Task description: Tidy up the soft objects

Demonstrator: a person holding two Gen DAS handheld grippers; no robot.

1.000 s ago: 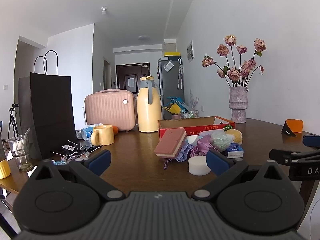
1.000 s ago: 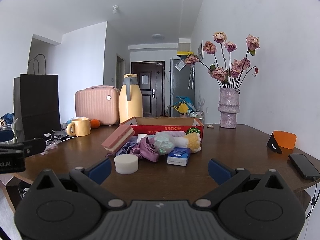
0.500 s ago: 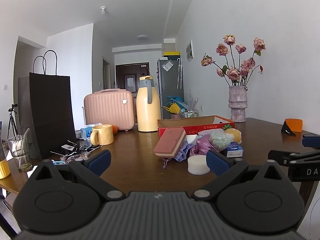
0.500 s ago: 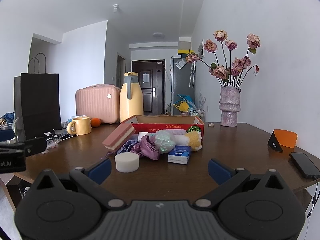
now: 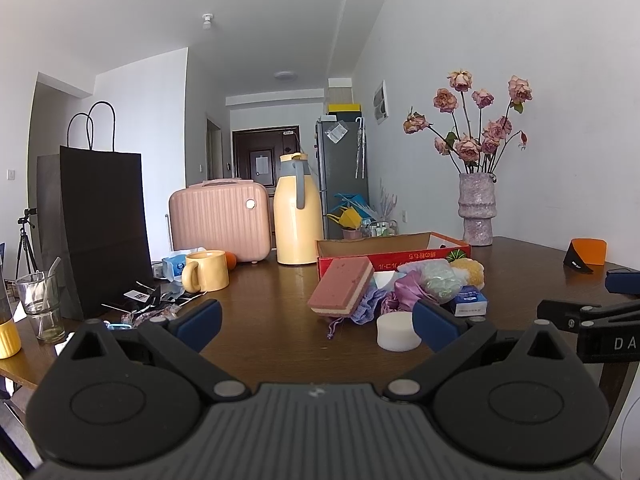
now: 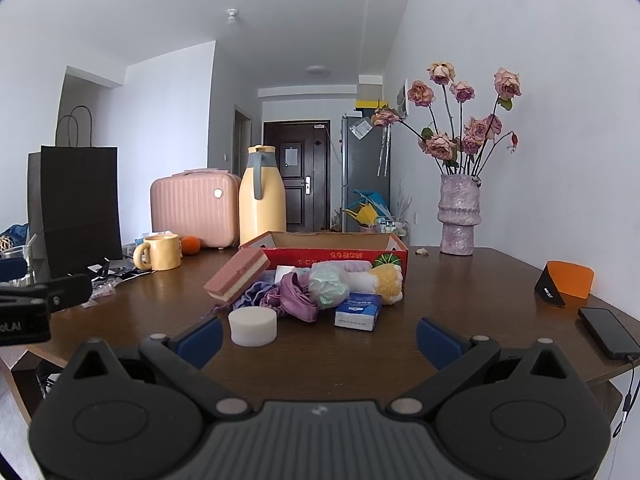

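Pink sponge tilted on soft pile, white round sponge in front

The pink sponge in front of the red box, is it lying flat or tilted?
Tilted. The pink sponge leans with its far end raised toward the red box, its low end on the soft pile.

My right claw has drifted slightly nearer the heap of soft things; the white round sponge sits a touch higher in its view. In my left claw's view the scene has slid slightly left.
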